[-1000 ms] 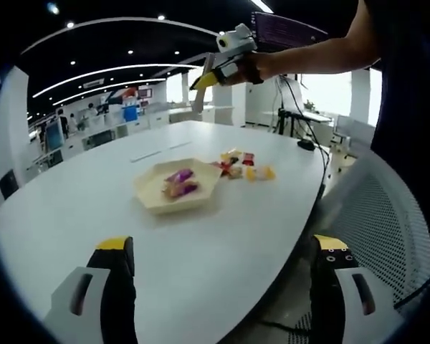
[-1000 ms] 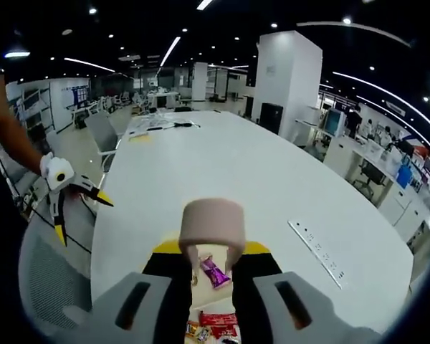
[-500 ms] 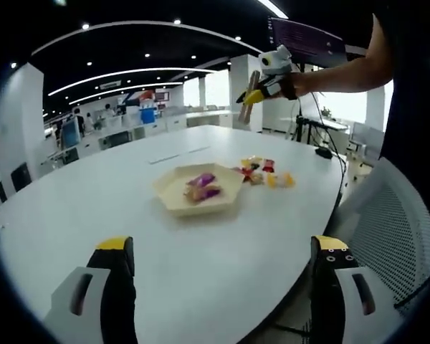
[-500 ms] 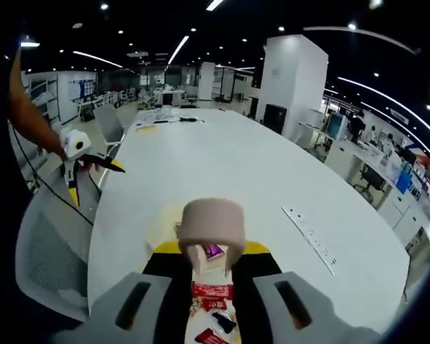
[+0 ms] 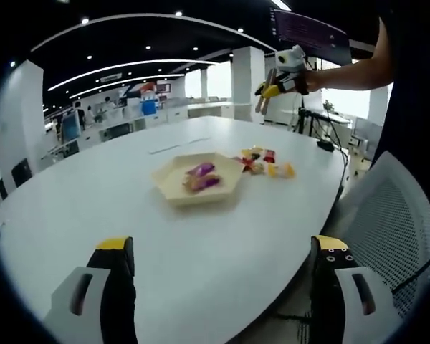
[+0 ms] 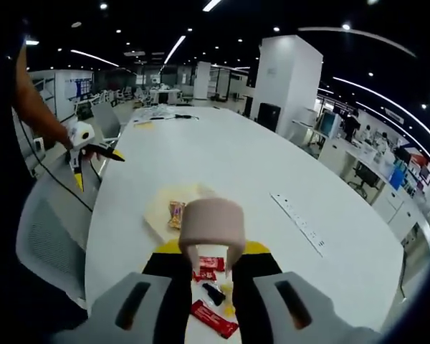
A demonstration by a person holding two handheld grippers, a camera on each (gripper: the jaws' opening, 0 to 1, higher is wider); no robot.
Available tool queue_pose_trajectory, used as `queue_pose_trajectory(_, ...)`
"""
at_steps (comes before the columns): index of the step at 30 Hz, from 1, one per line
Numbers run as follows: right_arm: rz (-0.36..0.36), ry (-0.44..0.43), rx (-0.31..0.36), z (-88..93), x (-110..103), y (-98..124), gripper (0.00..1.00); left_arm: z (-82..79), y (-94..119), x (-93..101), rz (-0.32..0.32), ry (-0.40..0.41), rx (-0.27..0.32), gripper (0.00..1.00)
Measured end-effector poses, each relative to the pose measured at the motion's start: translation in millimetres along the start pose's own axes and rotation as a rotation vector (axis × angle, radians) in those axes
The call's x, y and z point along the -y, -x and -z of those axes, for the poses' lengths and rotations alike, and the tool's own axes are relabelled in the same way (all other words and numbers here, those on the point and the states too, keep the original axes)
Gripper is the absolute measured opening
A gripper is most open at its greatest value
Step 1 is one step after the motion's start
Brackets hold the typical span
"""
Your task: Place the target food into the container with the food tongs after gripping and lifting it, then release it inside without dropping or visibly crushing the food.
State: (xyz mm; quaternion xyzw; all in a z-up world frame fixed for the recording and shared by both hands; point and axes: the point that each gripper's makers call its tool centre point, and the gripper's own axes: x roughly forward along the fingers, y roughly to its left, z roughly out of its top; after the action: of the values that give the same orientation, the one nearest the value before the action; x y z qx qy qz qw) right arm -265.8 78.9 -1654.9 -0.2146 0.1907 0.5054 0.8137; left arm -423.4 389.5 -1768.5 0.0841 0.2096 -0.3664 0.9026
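Snacks lie loose on the table just beside my tray, which already holds a few. My left tongs gape wide, empty. My right tongs hang above, pinching a beige tool.

— Where is the left gripper?
— Bottom of its own view, jaws wide apart; also mid-left in the right gripper view.
— And the right gripper?
— Upper right of the left gripper view, on a bare arm, jaws clamped on tongs.
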Motion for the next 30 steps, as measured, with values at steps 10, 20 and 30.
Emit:
queue_pose_trajectory(10,-0.005,0.047,-0.008,21.8,4,23,0.19,0.9,-1,-1.4,0.002,0.018,0.006,0.99)
queue_pose_trajectory(20,0.000,0.023,-0.004,33.4,11,26,0.19,2.3,-1,-1.2,0.000,0.013,-0.002,0.99)
queue_pose_trajectory(30,-0.001,0.011,-0.010,53.1,14,18,0.19,3.0,0,-1.6,-0.005,0.015,-0.005,0.99)
